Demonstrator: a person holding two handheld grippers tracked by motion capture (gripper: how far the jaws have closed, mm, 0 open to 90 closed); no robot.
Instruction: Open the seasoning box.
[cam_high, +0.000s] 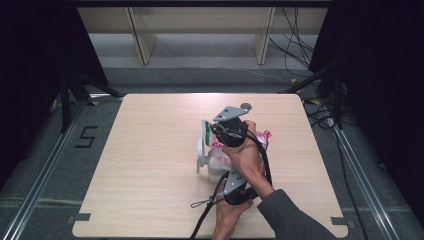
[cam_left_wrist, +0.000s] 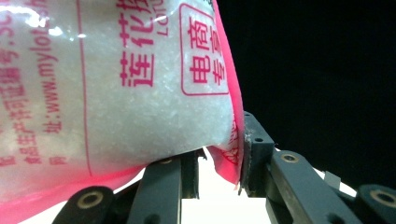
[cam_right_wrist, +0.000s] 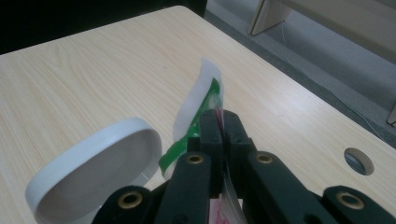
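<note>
Both sets of fingers clamp the sugar bag (cam_left_wrist: 140, 93): upright, green-edged top (cam_right_wrist: 198, 109) pointing up.

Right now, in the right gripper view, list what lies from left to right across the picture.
White lid → green-and-white bag top → right gripper, shut on that bag top → round hole in the table.

On the table (cam_high: 150, 165), right of centre, both hands meet over a pink-printed bag (cam_high: 264, 139) — the right gripper (cam_high: 216, 129) at twelve o'clock by its green-and-white top edge (cam_high: 205, 131), the left gripper (cam_high: 226, 184) at six.
</note>
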